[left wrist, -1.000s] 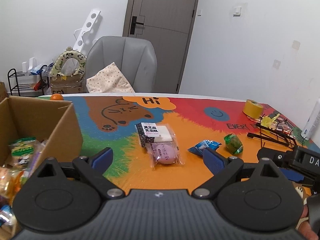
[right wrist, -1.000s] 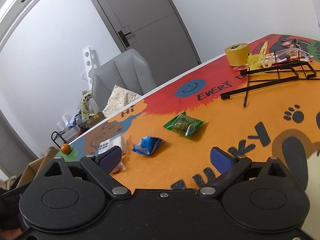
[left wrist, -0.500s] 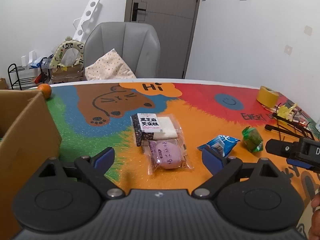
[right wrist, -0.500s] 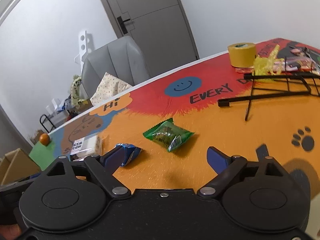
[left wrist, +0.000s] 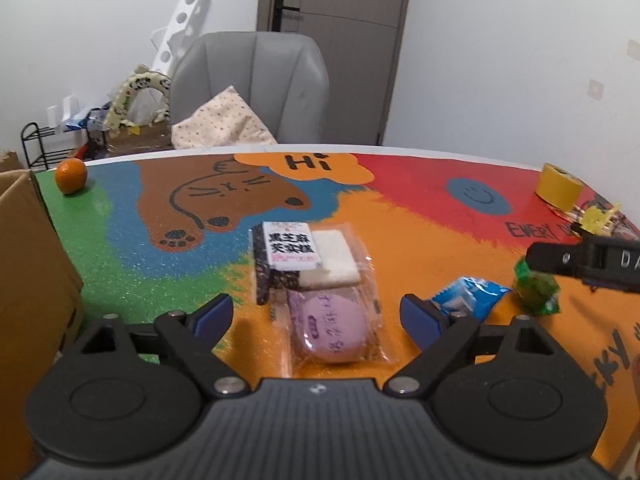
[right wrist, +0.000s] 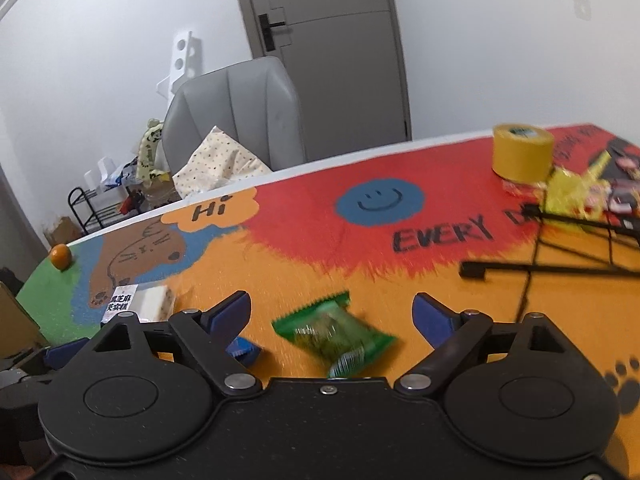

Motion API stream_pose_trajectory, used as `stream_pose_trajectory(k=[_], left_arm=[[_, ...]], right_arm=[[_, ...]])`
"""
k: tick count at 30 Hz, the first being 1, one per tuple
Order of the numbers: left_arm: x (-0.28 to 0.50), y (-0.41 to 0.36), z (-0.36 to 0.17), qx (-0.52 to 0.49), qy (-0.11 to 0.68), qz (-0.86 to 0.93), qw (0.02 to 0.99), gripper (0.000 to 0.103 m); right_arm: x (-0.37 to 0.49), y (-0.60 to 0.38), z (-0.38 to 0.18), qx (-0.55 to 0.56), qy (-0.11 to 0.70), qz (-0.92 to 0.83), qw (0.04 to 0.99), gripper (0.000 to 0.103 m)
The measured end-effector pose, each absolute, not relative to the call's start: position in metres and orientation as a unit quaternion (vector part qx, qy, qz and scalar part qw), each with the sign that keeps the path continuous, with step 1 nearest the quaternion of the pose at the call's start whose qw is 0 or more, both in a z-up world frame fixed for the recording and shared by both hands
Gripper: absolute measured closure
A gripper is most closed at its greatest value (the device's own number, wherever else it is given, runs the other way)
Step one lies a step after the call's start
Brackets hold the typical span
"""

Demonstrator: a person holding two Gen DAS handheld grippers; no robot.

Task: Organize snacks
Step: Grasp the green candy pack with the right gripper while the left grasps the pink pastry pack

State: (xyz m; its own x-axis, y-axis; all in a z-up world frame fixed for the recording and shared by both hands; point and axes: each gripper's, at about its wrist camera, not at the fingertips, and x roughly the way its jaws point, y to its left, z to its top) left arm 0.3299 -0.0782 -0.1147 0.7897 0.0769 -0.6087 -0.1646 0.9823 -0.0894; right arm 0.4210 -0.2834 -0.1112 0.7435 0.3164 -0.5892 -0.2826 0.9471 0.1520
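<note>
My left gripper [left wrist: 316, 314] is open and empty, its jaws either side of a purple cake in clear wrap [left wrist: 330, 330]. A black-and-white cake pack [left wrist: 304, 256] lies just beyond it. A blue snack packet [left wrist: 470, 300] lies by the left gripper's right finger. My right gripper [right wrist: 332, 312] is open and empty, with a green snack packet [right wrist: 334, 334] lying between its jaws on the table. The blue packet [right wrist: 242, 350] peeks out under its left finger. The cardboard box [left wrist: 28, 280] stands at the left.
An orange [left wrist: 71, 176] sits at the table's far left corner. A yellow tape roll [right wrist: 522, 152], yellow wrappers [right wrist: 568, 190] and a black wire rack [right wrist: 560, 248] are at the right. A grey chair [left wrist: 248, 88] stands behind the table.
Both grippers moved forward and lower over the table. The left one left the box and closed in on the purple cake. The right one closed in on the green packet.
</note>
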Motion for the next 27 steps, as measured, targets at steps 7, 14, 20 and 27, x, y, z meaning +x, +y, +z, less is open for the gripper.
stream_pose_trajectory(k=[7, 14, 20, 27], left_arm=[[0.333, -0.075, -0.122, -0.069, 0.325, 0.064, 0.941, 0.019], [0.324, -0.077, -0.122, -0.062, 0.312, 0.049, 0.947, 0.05], [0.311, -0.074, -0.117, -0.067, 0.313, 0.038, 0.947, 0.063], [0.286, -0.068, -0.112, -0.077, 0.321, 0.028, 0.944, 0.065]], right_arm=[[0.432, -0.276, -0.124, 0.018, 0.344, 0.164, 0.924, 0.029], [0.414, -0.275, -0.131, 0.002, 0.364, 0.162, 0.917, 0.067], [0.39, -0.281, -0.127, 0.031, 0.366, 0.168, 0.915, 0.073], [0.358, -0.284, -0.123, 0.074, 0.362, 0.165, 0.915, 0.073]])
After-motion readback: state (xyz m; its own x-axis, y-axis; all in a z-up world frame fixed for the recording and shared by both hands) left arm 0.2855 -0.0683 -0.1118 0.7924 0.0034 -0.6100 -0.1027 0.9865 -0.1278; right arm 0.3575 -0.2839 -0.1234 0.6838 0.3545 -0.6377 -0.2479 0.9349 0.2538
